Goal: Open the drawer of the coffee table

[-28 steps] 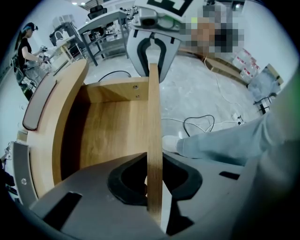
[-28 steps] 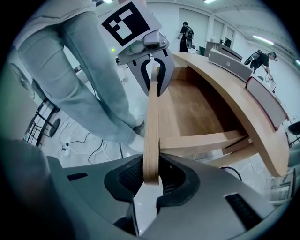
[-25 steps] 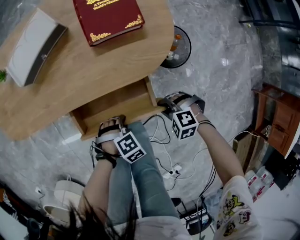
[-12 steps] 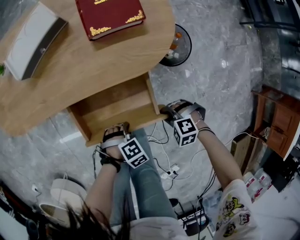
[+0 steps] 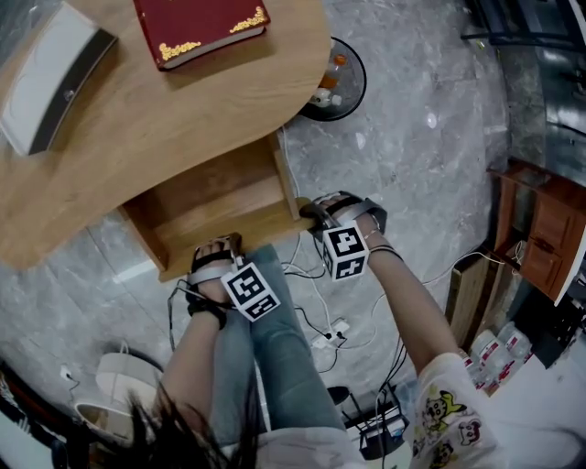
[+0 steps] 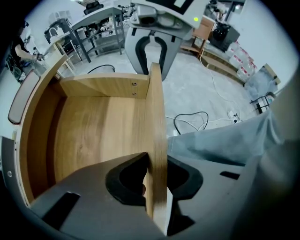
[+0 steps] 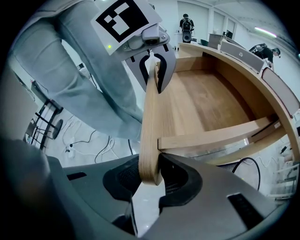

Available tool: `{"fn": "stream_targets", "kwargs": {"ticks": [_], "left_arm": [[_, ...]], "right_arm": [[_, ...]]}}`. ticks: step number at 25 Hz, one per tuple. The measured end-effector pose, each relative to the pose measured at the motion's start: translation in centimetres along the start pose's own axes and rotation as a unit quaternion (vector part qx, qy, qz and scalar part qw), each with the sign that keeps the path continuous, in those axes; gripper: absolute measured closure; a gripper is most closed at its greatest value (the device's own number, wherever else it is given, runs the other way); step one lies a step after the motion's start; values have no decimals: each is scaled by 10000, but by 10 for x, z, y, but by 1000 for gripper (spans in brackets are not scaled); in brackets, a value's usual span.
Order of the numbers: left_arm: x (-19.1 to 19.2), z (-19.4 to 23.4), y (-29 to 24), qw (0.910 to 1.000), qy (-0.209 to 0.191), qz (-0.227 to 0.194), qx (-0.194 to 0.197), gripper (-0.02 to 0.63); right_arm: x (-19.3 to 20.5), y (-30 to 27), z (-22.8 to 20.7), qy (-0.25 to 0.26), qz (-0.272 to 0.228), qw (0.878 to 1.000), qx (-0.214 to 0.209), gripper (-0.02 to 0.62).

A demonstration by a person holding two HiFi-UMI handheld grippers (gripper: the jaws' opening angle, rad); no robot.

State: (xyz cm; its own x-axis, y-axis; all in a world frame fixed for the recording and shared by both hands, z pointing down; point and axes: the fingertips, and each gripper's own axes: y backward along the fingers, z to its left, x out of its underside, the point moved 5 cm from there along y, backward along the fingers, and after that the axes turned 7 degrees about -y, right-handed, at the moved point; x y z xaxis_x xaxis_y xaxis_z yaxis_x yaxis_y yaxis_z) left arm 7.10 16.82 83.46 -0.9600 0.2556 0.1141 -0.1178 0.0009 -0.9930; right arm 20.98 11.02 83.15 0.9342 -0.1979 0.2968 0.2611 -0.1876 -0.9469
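The wooden drawer [image 5: 215, 197] stands pulled out from under the coffee table top [image 5: 183, 101]. Its front panel [image 5: 265, 234] faces the person's knee. My left gripper [image 5: 220, 245] points down over the panel's left part, and the panel [image 6: 157, 122] stands between its jaws with both pads on it. My right gripper [image 5: 316, 212] grips the panel's right end [image 7: 152, 126] the same way. Both grippers' jaws have just been opening a little, the panel still between them. The drawer's inside [image 6: 103, 136] looks bare.
A red book [image 5: 197, 27] and a white and grey box [image 5: 50, 78] lie on the table top. A round black bin [image 5: 334, 82] stands beyond the table's right edge. The person's jeans leg [image 5: 284, 357] is right below the drawer front. Cables [image 5: 320, 321] trail on the floor.
The drawer has slid further out of the table toward the person. Both grippers have moved back with its front panel.
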Motion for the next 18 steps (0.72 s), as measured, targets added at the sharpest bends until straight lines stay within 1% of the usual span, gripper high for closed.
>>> {"fn": "stream_targets", "kwargs": {"ticks": [4,8,12,14,18], "left_arm": [[1,-2,-11,9999,-15,9,-113,526],[4,-4,-22,9999,-29,-10,-163,520],[3,-1,-23,9995,64,-175,-247,517],[3,-2,-24,9993,78,-166,-323,517],[8,-3,-18,9989,160,-84,-428,492]], "right_arm": [[3,-11,0,42,112,9999,93,508],[4,-23,1,6,171,9998,73,497],[8,-24,0,-219,81,9997,85,494],[7,-24,1,-358,83,9993,116,494],[3,-22,4,-378,251,9989,93,489]]}}
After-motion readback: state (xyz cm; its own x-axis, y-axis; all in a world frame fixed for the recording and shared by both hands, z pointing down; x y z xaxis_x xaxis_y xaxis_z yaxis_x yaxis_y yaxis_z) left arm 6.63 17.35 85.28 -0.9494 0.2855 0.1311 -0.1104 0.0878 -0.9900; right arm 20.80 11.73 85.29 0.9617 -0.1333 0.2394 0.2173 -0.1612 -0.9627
